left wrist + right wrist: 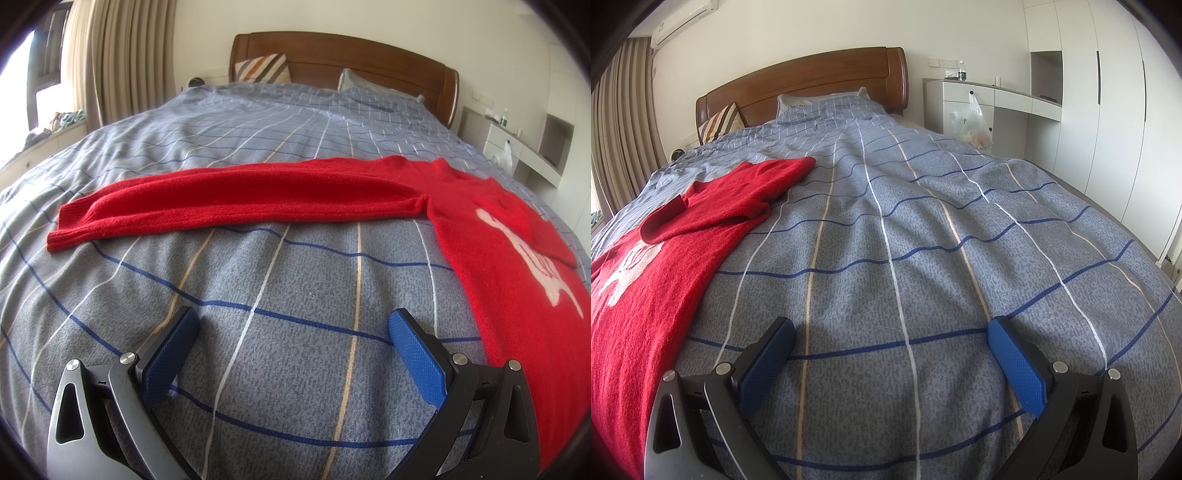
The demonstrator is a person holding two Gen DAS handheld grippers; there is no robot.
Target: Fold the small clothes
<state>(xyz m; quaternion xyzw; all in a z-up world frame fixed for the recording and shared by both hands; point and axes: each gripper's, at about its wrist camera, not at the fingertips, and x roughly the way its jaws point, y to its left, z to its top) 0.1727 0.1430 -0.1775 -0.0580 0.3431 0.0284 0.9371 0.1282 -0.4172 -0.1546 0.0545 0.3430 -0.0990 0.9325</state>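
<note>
One red sweater (498, 236) lies flat on the bed (277, 280), front up with a white graphic showing. In the left wrist view its body fills the right side of the frame and one sleeve (236, 199) runs straight out across the middle to the left, cuff at left center. In the right wrist view the sweater (646, 280) takes the left side of the frame; the second sleeve (738, 199) is folded back over the chest, cuff end lying near the graphic. Left gripper (293, 332): both blue pads spread wide, holding nothing, low over bare bedspread at bottom center, the right finger (417, 354) just beside the sweater's side edge; contact not clear. Right gripper (892, 343): both pads also spread wide, nothing between them, over bare bedspread at bottom center, its left finger (768, 362) near the sweater's other side edge but apart from it. Bedspread is one grey-blue cover with blue, white and tan grid lines. Background count: one wooden headboard (820, 85), two pillows in the left view, one striped (264, 68) and one checked (373, 92). One curtain (122, 55) upper left, one AC unit (683, 22) top left of the right view, one white desk (993, 96) upper right with one plastic bag (971, 125) hanging on it, one wardrobe (1115, 92) at far right.
</note>
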